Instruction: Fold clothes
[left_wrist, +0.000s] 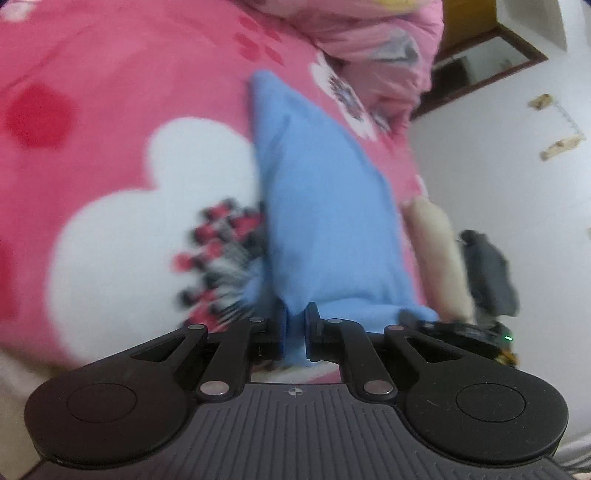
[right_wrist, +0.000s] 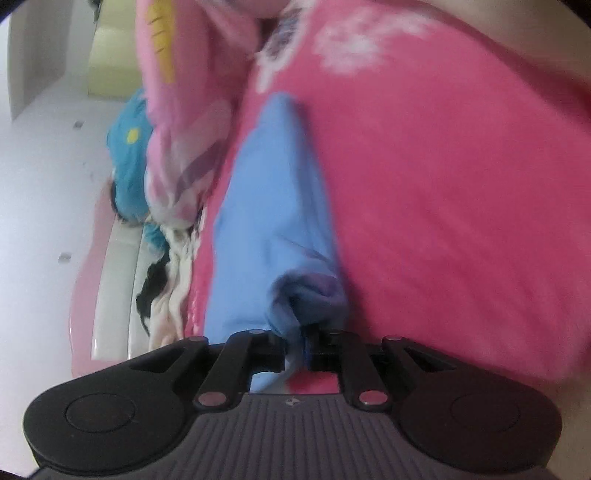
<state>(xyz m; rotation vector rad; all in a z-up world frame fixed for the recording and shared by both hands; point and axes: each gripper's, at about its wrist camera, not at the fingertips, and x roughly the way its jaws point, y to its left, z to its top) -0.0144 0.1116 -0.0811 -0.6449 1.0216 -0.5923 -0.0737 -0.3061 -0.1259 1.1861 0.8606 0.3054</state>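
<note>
The one garment in work is a light blue garment (left_wrist: 325, 206), lying stretched along a bed covered with a pink patterned blanket (left_wrist: 110, 74); its near end is lifted into both tools while the far end trails away across the blanket. The left tongs (left_wrist: 295, 328) have the blue cloth between the pads, the jaws standing narrowly apart with fabric filling the gap, so I read them as pinching one near corner. The right tongs (right_wrist: 297, 345) likewise pinch a bunched, rolled edge of the same cloth, jaws close together on it. In my judgement the two holds sit at opposite near corners so the edge can be kept taut and carried over as one line, which suits a fold; both views are blurred, so the exact bite cannot be confirmed. The right tool (left_wrist: 480, 328) shows at the edge of the left wrist view, just beside the cloth, with a person's forearm (left_wrist: 436, 258) behind it. Count: one blue garment, two tongs, one blanket. A heaped pink quilt (right_wrist: 177, 122) lies at the head of the bed, and beyond it a loose pile of other clothes (right_wrist: 147, 221), teal, white and black; their number cannot be told.
</note>
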